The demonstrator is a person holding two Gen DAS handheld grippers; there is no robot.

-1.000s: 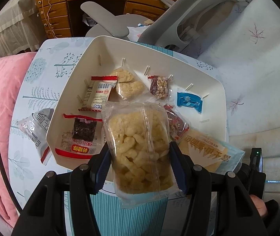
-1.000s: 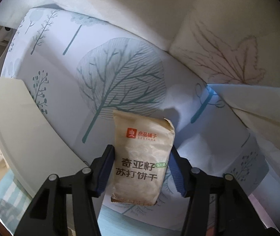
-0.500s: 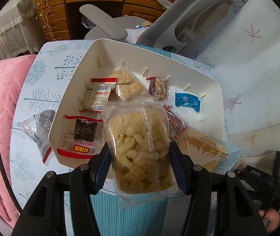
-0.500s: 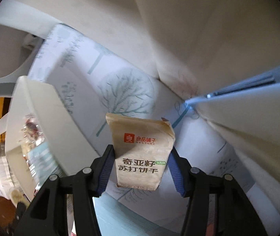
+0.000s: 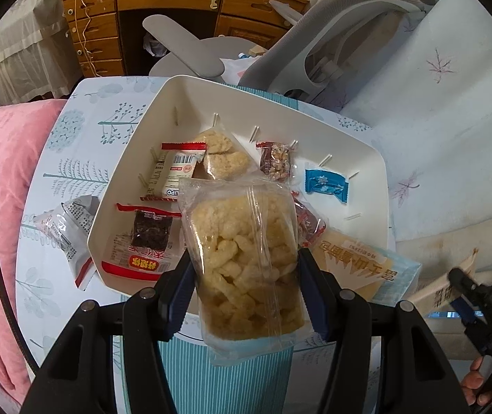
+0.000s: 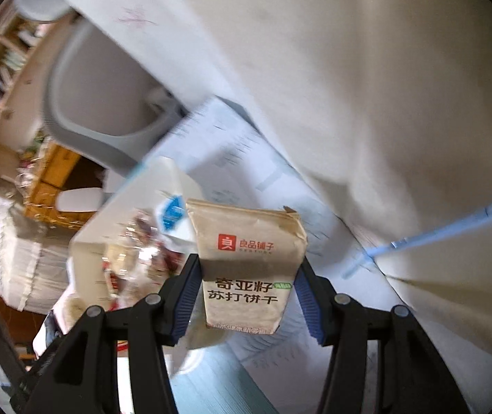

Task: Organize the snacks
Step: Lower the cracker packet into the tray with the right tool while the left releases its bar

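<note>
Left gripper (image 5: pixel 246 286) clamps a clear bag of puffed rice sticks (image 5: pixel 246 258) above the white bin (image 5: pixel 366 158). Bin holds seven packets, among them one blue candy (image 5: pixel 327 185). Right gripper (image 6: pixel 246 288) grips one brown soda-cracker pack (image 6: pixel 246 262), off the tablecloth (image 6: pixel 242 158).

Right wrist view is smeared by motion: white bin (image 6: pixel 132 214) and its snacks can't be told apart, tablecloth print unreadable. In left wrist view, bin's near rim is hidden behind puffed-snack bag (image 5: pixel 246 258); red wrapper (image 5: pixel 310 222) and yellow packet (image 5: pixel 360 265) partly covered. Right gripper (image 5: pixel 466 296) cut off at frame edge.
</note>
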